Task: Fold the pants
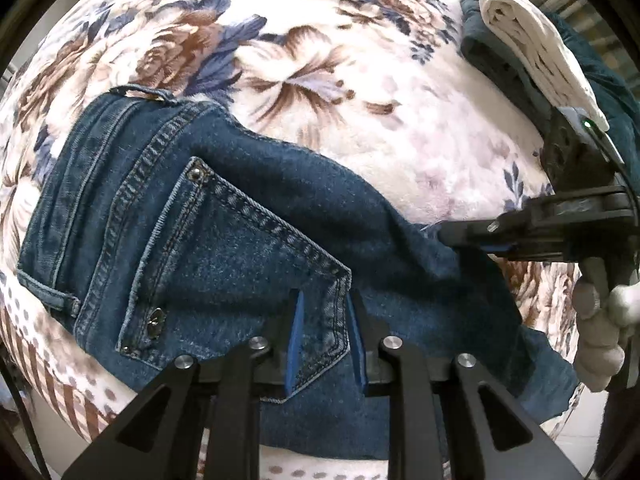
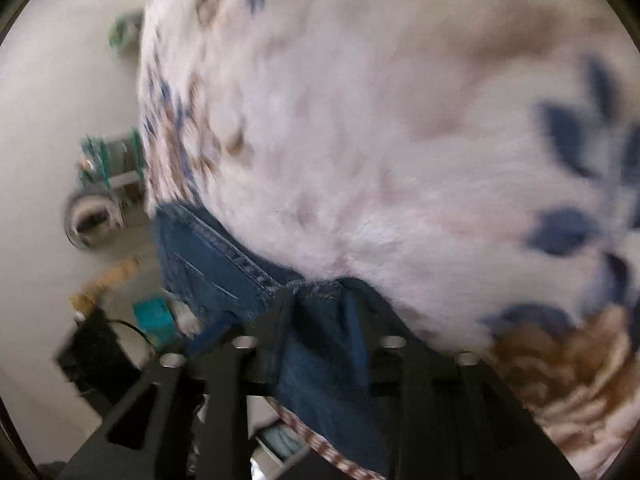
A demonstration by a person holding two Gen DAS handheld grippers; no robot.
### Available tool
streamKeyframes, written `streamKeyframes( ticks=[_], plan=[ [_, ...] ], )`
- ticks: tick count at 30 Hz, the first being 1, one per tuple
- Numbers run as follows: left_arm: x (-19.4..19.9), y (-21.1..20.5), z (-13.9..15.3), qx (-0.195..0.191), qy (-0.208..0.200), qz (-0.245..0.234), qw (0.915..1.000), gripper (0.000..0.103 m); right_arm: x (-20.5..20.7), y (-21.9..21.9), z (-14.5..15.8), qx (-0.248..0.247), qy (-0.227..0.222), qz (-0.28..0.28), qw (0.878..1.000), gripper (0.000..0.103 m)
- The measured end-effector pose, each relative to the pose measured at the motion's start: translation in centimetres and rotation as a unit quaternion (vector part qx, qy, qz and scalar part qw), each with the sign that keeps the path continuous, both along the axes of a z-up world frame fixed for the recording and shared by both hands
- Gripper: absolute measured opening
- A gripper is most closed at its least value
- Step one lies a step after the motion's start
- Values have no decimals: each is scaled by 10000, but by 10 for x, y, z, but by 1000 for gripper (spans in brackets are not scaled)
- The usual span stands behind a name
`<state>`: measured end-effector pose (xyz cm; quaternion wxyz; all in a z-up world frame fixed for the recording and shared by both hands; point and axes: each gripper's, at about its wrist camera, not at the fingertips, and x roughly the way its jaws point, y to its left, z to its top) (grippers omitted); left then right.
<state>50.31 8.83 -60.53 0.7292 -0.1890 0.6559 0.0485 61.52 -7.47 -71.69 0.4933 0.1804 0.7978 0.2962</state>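
A: A plush floral blanket [image 1: 320,60] is covering the bed, and the blue jeans [image 1: 224,248] are lying across its near edge, back pocket [image 1: 248,280] up, waistband to the left of the left wrist view. A stack of folded clothes [image 1: 532,48] is sitting at the far right.

B: And the left gripper [image 1: 324,336]?

A: It is pointing steeply down with its 2 blue pads narrowly apart and the pocket's corner between them; I am reading that as a pinch on the denim. The right gripper [image 1: 460,236] is reaching in from the right, biting the jeans' far edge.

B: The right wrist view?

A: Blurred. The right gripper [image 2: 320,320] is standing almost closed, with a bunch of the jeans [image 2: 224,264] between its fingers at the blanket's [image 2: 380,140] edge.

B: Doing the fold well?

A: In my judgement: keeping both grips firm, lifting together, keeping the denim taut and the edges matching.
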Motion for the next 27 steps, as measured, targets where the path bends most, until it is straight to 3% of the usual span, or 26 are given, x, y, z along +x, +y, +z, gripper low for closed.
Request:
streamKeyframes(
  ticks=[2, 4, 7, 9, 10, 12, 14, 16, 17, 20, 21, 22, 23, 24, 25, 27],
  plan=[
    [0, -2, -2, 41, 0, -28, 10000, 19, 2, 4, 4, -273, -276, -91, 9992, 10],
    [-2, -3, -2, 81, -8, -56, 10000, 19, 8, -10, 12, -331, -477, -572, 9967, 9],
    [-5, -1, -3, 59, -4, -29, 10000, 19, 11, -39, -5, -366, -197, -1312, 9905, 0],
    [-6, 0, -4, 22, 19, 1, 10000, 19, 13, -70, -30, 171, 683, -2293, 9708, 1],
    [-6, 1, -3, 3, 26, 9, 10000, 19, 15, -77, -29, 301, 779, -2448, 9660, 1],
    [-5, 2, -1, 4, 1, 24, 10000, 19, 24, -78, -3, 352, 249, -2091, 9769, 2],
    [-2, 1, 2, -43, -50, 44, 10000, 19, 22, -67, 21, 427, -31, -1598, 9862, 17],
    [4, -1, 5, -99, -142, 40, 9998, 19, 13, -51, 36, 485, -92, -1196, 9916, 66],
    [7, -2, 6, -125, -184, 22, 9998, 20, 5, -39, 38, 531, -102, -1074, 9928, 70],
    [22, -7, 7, -127, -299, -101, 9994, 28, -27, -15, 30, 350, 135, -479, 9982, 69],
    [28, -8, 4, -81, -315, -155, 9994, 29, -33, -16, 24, -33, 1, -380, 9993, 65],
    [32, -9, 1, -25, -293, -196, 9994, 29, -37, -23, 17, -593, -247, -308, 9975, 56],
    [36, -8, -2, -30, -279, -229, 9993, 29, -37, -34, 12, -963, -428, -345, 9938, 46],
    [40, -8, -4, -44, -274, -259, 9993, 29, -38, -46, 7, -972, -395, -624, 9925, 38],
    [43, -8, -4, -39, -260, -284, 9993, 29, -42, -58, 5, -856, -207, -1025, 9908, 38],
    [44, -7, -1, -70, -322, -324, 9989, 29, -50, -59, 20, -1022, -475, -1077, 9878, 38]
  ],
)
